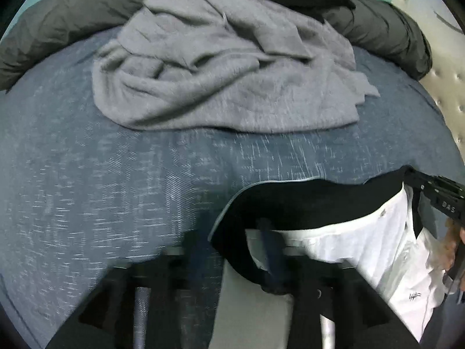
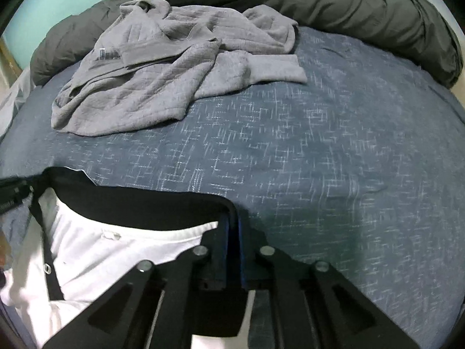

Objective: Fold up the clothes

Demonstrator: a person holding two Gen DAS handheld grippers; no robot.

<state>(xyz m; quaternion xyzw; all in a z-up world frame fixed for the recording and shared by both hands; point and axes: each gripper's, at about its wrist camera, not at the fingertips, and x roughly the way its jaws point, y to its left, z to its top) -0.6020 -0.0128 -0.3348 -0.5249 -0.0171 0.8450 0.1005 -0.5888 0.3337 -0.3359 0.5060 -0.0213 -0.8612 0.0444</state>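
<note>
Nearest, the white polo shirt (image 2: 96, 250) with black collar lies on the blue bedspread (image 2: 334, 151). The right gripper (image 2: 231, 226) pinches the collar's corner, its fingers nearly together on the cloth. The left gripper (image 1: 235, 232) stands parted, the collar's other end between its fingers (image 1: 268, 241). Beyond the shirt lies a crumpled grey robe (image 1: 221, 69), then a dark duvet (image 2: 363, 8).

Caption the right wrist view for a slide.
Right gripper pinches the black collar of a white shirt; crumpled grey garment lies beyond on the blue bedspread.
</note>
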